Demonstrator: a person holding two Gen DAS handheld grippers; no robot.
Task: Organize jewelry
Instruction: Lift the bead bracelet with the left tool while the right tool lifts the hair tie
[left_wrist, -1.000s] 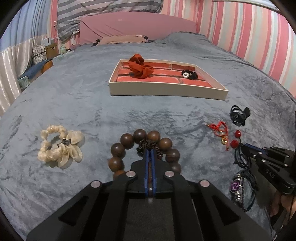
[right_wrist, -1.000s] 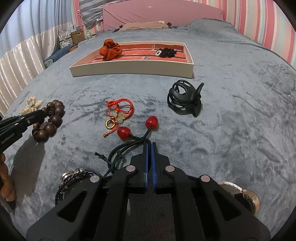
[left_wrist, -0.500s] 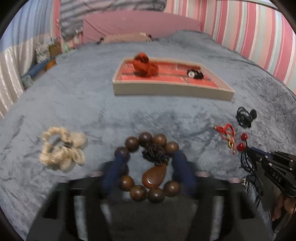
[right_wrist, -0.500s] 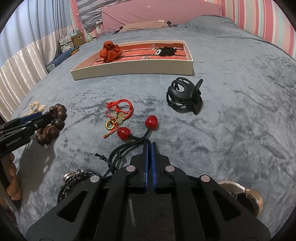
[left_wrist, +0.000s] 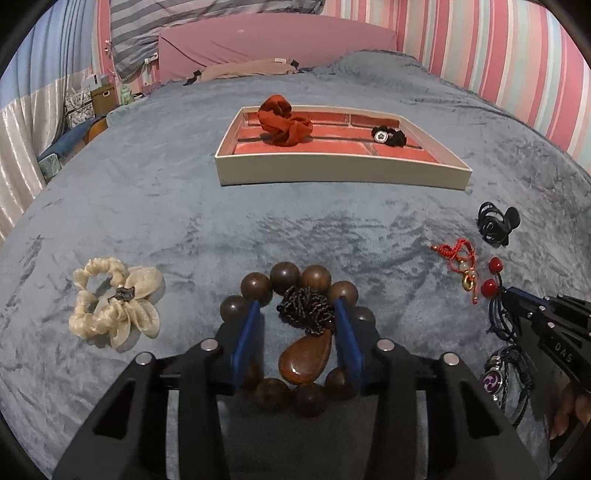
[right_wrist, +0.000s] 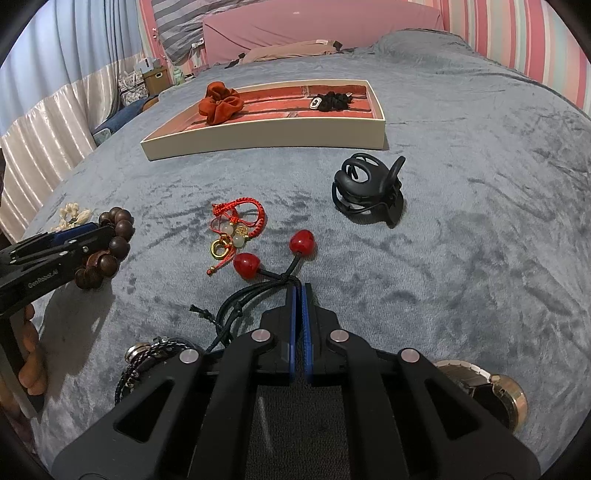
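Observation:
A brown wooden bead bracelet (left_wrist: 284, 275) with a teardrop pendant lies on the grey bedspread. My left gripper (left_wrist: 297, 306) is open, its blue fingers astride the bracelet; it also shows in the right wrist view (right_wrist: 79, 230). My right gripper (right_wrist: 298, 288) is shut, tips beside the black cord of a hair tie with red beads (right_wrist: 302, 242); whether it pinches the cord is unclear. It shows in the left wrist view (left_wrist: 517, 297). The cream tray (left_wrist: 340, 173) with red lining holds a rust scrunchie (left_wrist: 284, 123) and a black hair tie (left_wrist: 389, 136).
On the bedspread lie a cream scrunchie (left_wrist: 114, 304), a red cord bracelet with gold charms (right_wrist: 236, 225), a black claw clip (right_wrist: 367, 188), dark braided bracelets (right_wrist: 147, 360) and a gold watch (right_wrist: 487, 387). Pillows and striped walls stand behind.
My left gripper has opened from shut and now straddles the bead bracelet, whose pendant has come into view. My right gripper has stayed shut and barely moved.

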